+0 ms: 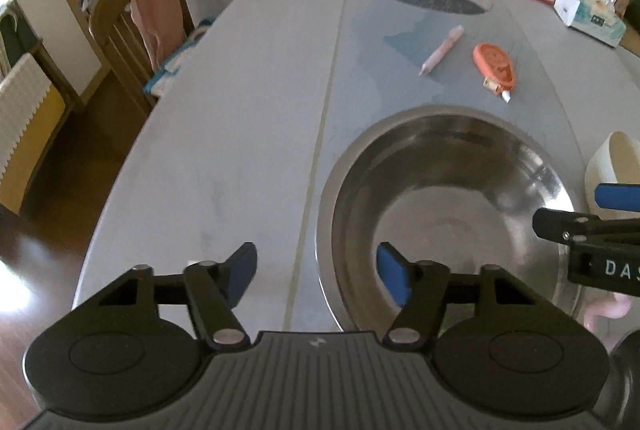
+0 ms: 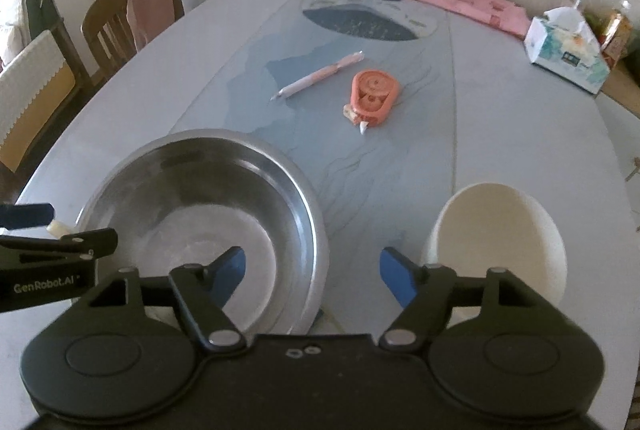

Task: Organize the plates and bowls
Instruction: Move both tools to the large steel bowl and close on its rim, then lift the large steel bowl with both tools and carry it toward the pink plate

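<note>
On the table (image 1: 240,134) sit a steel bowl (image 1: 448,214) and, just to its right, a white bowl (image 2: 496,242). Nesting them looks like the step — set each jaw pair squarely across a rim before pinching. Left gripper (image 1: 316,276) straddles the steel bowl's left rim, right gripper (image 2: 312,276) its right rim — both spread, holding nothing.

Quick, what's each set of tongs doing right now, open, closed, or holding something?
Left tongs: open, holding nothing, straddling the steel bowl's rim.
Right tongs: open, holding nothing, also straddling that rim.
</note>
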Action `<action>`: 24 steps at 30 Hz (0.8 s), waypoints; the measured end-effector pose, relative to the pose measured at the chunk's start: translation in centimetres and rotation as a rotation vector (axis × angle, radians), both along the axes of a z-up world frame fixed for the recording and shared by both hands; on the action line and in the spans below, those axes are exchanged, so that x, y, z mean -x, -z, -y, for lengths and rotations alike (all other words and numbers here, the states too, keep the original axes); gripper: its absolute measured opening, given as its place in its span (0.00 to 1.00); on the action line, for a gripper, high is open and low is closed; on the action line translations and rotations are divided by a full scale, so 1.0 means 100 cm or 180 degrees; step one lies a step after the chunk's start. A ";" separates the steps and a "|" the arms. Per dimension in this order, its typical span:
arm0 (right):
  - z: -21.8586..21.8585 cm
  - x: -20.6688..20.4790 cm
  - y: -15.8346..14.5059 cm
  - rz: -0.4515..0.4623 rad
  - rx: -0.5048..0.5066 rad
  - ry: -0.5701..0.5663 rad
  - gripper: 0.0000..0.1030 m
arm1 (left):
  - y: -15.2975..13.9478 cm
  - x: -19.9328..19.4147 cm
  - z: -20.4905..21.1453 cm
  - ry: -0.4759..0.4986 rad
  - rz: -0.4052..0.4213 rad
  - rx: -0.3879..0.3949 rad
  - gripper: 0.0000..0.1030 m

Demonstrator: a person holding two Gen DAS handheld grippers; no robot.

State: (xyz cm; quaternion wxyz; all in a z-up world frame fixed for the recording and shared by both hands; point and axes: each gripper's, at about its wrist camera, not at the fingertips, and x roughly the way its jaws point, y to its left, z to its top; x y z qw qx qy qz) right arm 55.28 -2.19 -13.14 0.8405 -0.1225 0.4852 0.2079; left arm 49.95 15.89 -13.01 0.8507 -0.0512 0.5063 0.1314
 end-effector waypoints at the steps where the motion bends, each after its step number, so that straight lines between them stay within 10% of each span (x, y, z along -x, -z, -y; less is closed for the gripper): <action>1: -0.001 -0.002 0.003 -0.0021 0.0001 -0.0012 0.69 | 0.002 -0.001 0.000 -0.0003 -0.0010 0.0007 0.61; 12: -0.005 -0.010 0.017 -0.0209 -0.0025 -0.0032 0.37 | 0.012 -0.004 0.003 0.0017 -0.0084 0.0158 0.22; 24: 0.002 -0.001 0.000 -0.0123 -0.0147 0.0051 0.18 | -0.011 0.007 0.007 -0.0014 0.0019 0.0113 0.20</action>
